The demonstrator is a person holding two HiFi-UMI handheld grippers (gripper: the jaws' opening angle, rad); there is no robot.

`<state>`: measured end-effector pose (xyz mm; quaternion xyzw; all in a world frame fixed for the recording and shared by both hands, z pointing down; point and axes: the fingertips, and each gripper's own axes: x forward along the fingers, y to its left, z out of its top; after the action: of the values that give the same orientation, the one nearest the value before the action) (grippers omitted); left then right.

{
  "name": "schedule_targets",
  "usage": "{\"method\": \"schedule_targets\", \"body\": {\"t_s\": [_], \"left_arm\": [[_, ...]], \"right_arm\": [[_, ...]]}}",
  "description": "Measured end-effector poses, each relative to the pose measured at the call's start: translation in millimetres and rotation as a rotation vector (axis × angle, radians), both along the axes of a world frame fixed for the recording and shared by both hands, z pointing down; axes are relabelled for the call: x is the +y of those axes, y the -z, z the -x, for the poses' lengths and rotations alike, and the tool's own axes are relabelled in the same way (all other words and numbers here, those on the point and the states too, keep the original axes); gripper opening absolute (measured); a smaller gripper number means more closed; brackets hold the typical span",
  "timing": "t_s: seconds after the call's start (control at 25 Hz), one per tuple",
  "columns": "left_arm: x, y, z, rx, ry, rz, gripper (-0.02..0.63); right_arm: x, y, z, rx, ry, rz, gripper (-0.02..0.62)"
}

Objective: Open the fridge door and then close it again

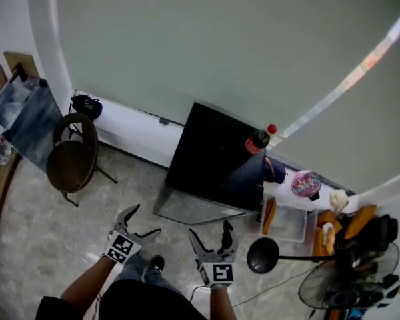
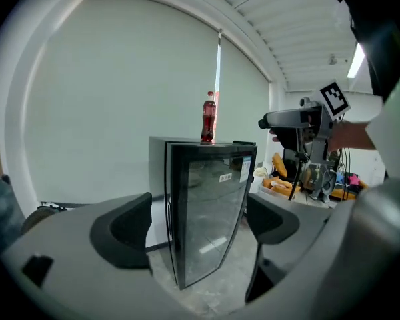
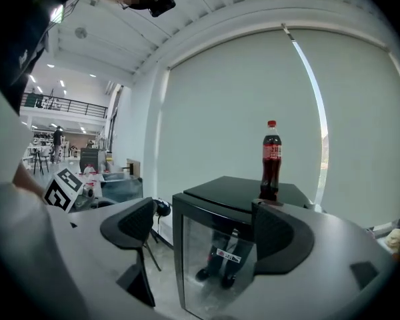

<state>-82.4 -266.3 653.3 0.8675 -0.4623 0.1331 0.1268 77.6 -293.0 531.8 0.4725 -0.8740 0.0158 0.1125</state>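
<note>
A small black fridge (image 1: 213,157) stands on the floor against the wall, its glass door (image 1: 199,209) closed and facing me. The same glass door (image 2: 210,209) fills the middle of the left gripper view, and the fridge (image 3: 220,245) shows in the right gripper view too. A cola bottle (image 1: 258,141) with a red cap stands on the fridge's top right corner. My left gripper (image 1: 141,220) is open, held in the air short of the door's left front. My right gripper (image 1: 210,233) is open too, in front of the door's right part. Neither touches the fridge, and both are empty.
A round brown folding chair (image 1: 72,159) stands left of the fridge. A clear box (image 1: 291,223) with food packs, a black fan (image 1: 340,287) and a round black lamp base (image 1: 263,255) crowd the floor to the right. A desk edge (image 1: 0,192) lies at far left.
</note>
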Motion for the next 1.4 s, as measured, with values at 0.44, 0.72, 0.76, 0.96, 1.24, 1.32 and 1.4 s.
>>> {"method": "schedule_targets", "body": {"t_s": [0.44,0.72,0.76,0.96,1.24,1.32,1.4], "left_arm": [[-53,-85,2,-0.045,-0.049,0.099,0.416],[-80,-129,-9,-0.048,-0.075,0.156,0.351],[-83,-137,-11,-0.052,-0.08,0.165,0.336],[-100,-148,-11,-0.061,-0.083,0.169,0.258],[-112,-155,-15,-0.08,-0.134,0.184,0.199],[-114,-155,-18,-0.091,-0.153,0.182,0.171],[-113,-155,-20,-0.099,-0.165,0.182,0.15]], "right_arm": [[-27,-33,35,0.075,0.015,0.091,0.46],[-50,-46,55,0.097,0.055,0.072,0.459],[-52,-48,57,0.109,0.06,0.075,0.459],[-65,-49,71,0.11,0.068,0.074,0.457],[-75,-53,74,0.124,0.069,0.069,0.457],[-77,-54,74,0.142,0.071,0.073,0.457],[-77,-54,72,0.148,0.07,0.076,0.446]]}}
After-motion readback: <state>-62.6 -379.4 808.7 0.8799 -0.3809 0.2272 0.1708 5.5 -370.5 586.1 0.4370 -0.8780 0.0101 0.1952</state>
